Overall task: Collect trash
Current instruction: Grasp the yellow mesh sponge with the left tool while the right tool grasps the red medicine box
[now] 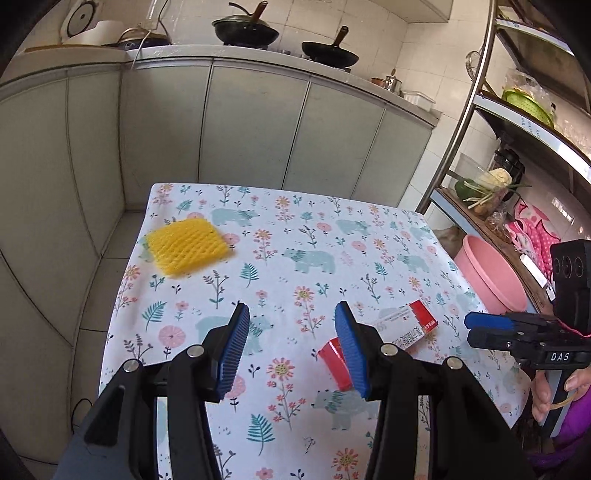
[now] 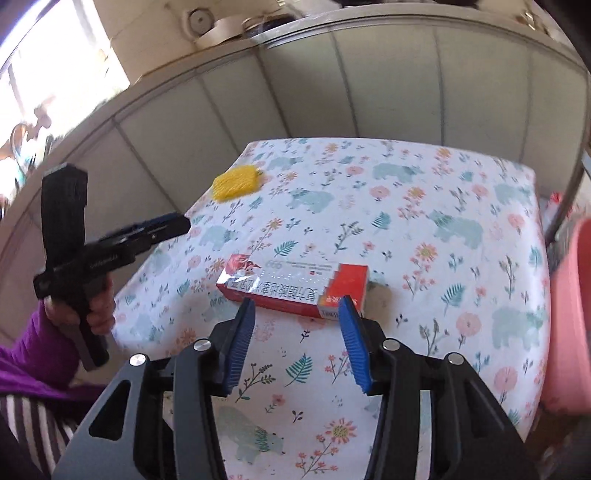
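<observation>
**Trash on the floral table, both grippers above it**

Cabinets (image 1: 255,129) with pale grey-green doors run along the left and far side of the room, carrying a counter where two black woks (image 1: 245,31) sit on a stove. Below them stands a table (image 1: 295,229) covered with a cloth printed with flowers, leaves and bears. At its far left corner lies a yellow foam net (image 1: 186,245), flat on the cloth and well apart from everything else; the right wrist view shows it at the same corner (image 2: 236,182), somewhat blurred.

Nearer the middle, the left gripper (image 1: 291,332) hovers above the cloth with its blue-padded fingers (image 1: 236,350) spread wide and nothing between them. In the right wrist view that same tool (image 2: 159,229) appears side-on at the left edge, held by a hand (image 2: 99,299) in a purple sleeve.

Just right of the left gripper lies a red and white carton (image 1: 402,328), flat on the cloth, partly hidden behind the right-hand finger. The right wrist view shows it clearly (image 2: 295,286), lying crosswise with printed text on top. The right gripper (image 2: 297,317) sits just before the carton, fingers apart and empty, their tips at the box's near edge; contact cannot be judged.

Beyond the table's right edge stands a pink basin (image 1: 487,273), under a metal shelf rack (image 1: 476,107) holding vegetables.
</observation>
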The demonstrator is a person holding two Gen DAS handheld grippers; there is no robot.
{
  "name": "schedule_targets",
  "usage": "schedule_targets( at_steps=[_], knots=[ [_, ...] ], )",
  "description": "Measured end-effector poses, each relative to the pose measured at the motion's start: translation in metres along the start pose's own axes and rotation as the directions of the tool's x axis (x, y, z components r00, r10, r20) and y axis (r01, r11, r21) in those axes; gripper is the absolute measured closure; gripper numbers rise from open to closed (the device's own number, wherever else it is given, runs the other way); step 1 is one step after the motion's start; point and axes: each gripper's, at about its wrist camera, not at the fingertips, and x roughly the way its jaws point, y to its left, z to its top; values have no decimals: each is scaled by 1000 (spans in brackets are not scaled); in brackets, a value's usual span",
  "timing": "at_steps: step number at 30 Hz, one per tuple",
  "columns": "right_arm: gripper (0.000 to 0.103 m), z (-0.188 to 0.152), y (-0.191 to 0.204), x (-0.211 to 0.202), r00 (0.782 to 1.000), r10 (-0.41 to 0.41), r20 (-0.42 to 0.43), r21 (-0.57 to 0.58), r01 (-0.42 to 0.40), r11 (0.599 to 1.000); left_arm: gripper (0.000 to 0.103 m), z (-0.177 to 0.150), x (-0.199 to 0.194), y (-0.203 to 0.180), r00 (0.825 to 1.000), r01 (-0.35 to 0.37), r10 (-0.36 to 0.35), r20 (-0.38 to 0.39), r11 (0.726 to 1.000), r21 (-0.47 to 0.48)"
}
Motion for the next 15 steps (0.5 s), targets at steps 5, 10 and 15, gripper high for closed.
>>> schedule_targets(
  at_steps=[5, 10, 15],
  knots=[
    [54, 20, 26, 33, 987, -48, -154, -301, -1, 954, 56, -9, -4, 11, 1000, -20, 20, -21, 1000, -19],
    [54, 41, 29, 53, 975, -80, -206, -433, -17, 901, 56, -6, -4, 15, 999, -33, 33, -34, 999, 4],
    [50, 48, 28, 74, 953, -43, -300, -486, -114, 866, 56, 4, 1, 24, 998, -37, 37, -45, 999, 15]
  ],
)
